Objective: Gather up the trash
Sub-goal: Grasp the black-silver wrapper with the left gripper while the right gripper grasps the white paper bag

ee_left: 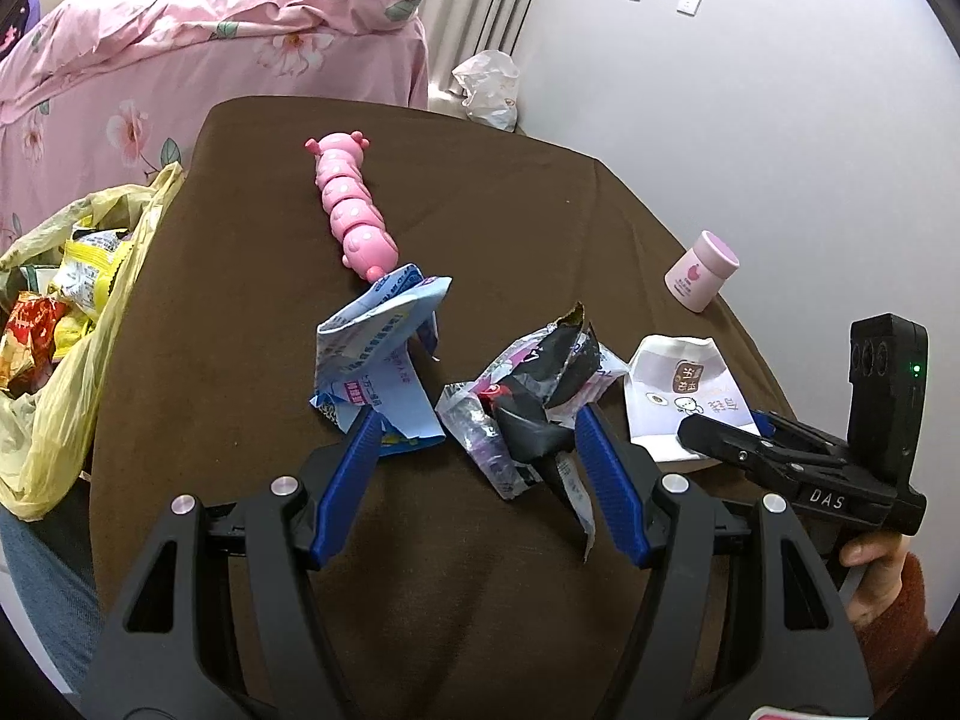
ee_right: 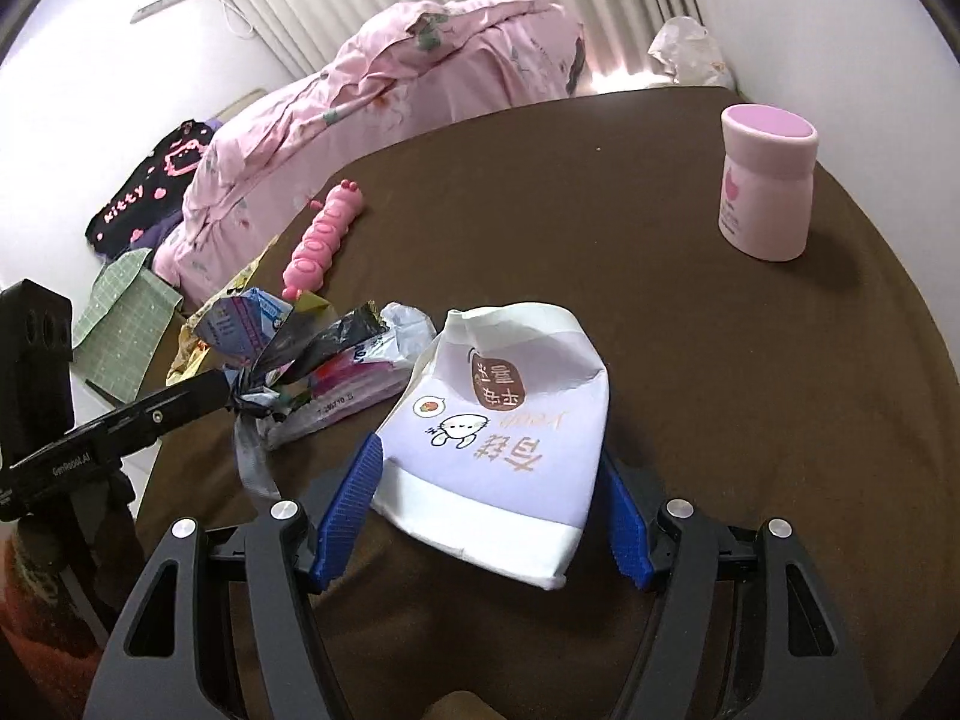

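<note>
On the brown table [ee_left: 240, 300] lie three pieces of trash: a crumpled blue wrapper [ee_left: 384, 354], a crumpled black and clear wrapper [ee_left: 528, 402] and a white paper bag [ee_left: 678, 396]. My left gripper [ee_left: 480, 420] is open, its blue fingers either side of the black wrapper and touching the blue one. My right gripper [ee_right: 492, 474] is open around the near end of the white paper bag [ee_right: 504, 420]. The black wrapper [ee_right: 324, 366] lies left of the bag. The right gripper also shows in the left wrist view [ee_left: 720, 438].
A yellow plastic bag [ee_left: 66, 324] holding wrappers hangs at the table's left edge. A pink caterpillar toy [ee_left: 354, 204] and a pink bottle [ee_right: 765, 186] stand on the table. A pink quilt [ee_right: 420, 78] lies beyond. A white plastic bag [ee_left: 489, 87] sits by the wall.
</note>
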Demonstrator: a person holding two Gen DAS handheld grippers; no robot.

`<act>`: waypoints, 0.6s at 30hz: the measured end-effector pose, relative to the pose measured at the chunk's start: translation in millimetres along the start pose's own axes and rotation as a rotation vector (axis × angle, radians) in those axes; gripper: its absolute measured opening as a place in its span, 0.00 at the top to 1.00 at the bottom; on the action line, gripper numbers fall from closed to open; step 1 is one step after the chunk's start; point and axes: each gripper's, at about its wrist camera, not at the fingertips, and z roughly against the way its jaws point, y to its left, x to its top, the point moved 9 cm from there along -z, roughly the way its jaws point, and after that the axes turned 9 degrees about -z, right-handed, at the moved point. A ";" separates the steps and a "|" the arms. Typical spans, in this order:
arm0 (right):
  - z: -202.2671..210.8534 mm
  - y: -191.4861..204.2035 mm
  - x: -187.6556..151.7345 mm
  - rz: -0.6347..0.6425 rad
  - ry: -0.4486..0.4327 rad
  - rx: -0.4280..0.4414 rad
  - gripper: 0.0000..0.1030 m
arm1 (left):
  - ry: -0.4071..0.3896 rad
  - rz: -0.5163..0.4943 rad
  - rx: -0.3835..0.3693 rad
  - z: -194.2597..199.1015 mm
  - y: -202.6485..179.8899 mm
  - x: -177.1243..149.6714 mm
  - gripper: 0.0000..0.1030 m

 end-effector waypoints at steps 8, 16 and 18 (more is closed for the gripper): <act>49.1 -2.4 6.2 0.012 -0.128 0.070 0.82 | -0.018 -0.011 -0.019 4.1 -4.9 2.1 0.38; 90.1 -5.1 21.7 0.078 -0.248 -0.005 0.88 | -0.025 -0.093 -0.045 12.9 -36.0 10.4 0.34; 96.6 -6.3 19.8 0.108 -0.269 -0.034 0.88 | -0.042 -0.112 0.009 19.5 -37.4 13.6 0.34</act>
